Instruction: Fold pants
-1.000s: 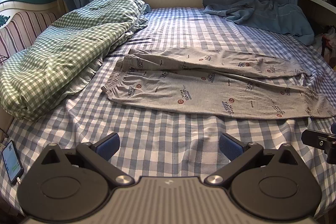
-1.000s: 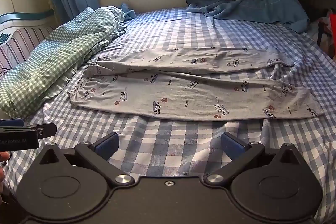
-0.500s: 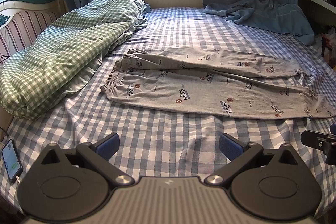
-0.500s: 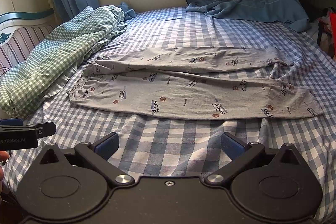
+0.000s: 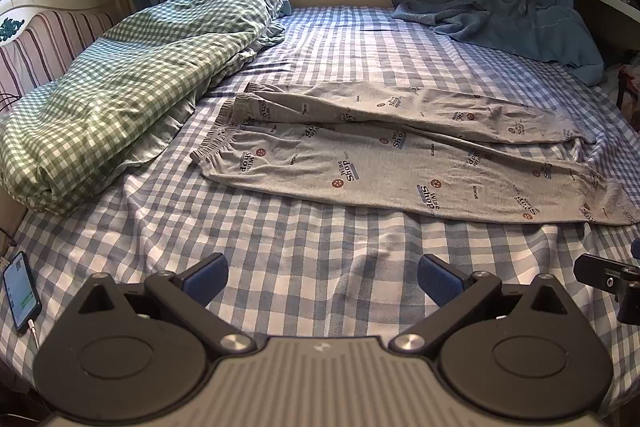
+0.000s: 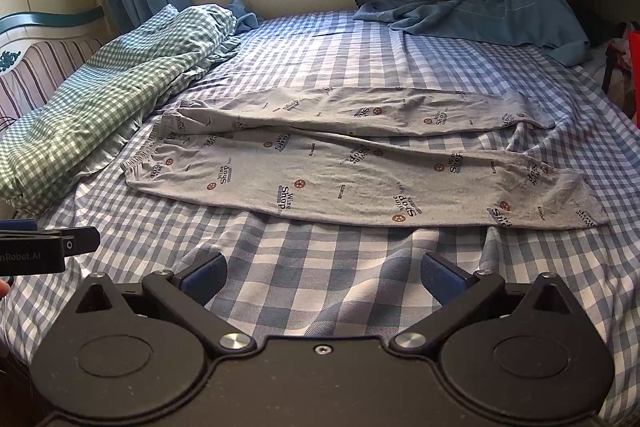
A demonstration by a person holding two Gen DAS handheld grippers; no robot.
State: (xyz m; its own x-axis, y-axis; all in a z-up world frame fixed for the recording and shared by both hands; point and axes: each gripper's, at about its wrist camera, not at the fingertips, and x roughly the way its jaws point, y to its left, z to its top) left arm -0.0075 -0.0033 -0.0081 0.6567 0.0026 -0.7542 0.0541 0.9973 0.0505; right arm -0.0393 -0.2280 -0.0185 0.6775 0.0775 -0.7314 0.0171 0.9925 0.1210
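I hold my left gripper (image 5: 322,281) and my right gripper (image 6: 323,277) low over the checked bed sheet (image 5: 304,259), both with fingers spread wide and nothing between them. The grey pants (image 5: 400,163) lie flat on the sheet beyond both tools, untouched — waistband toward the green checked quilt (image 5: 120,87), legs stretched away from it, the far leg partly overlapping the near one. Only my left camera shows a phone (image 5: 20,293) on the sheet's near edge, on the quilt side of the pants. Only my right camera catches something red (image 6: 634,67) past the leg ends.
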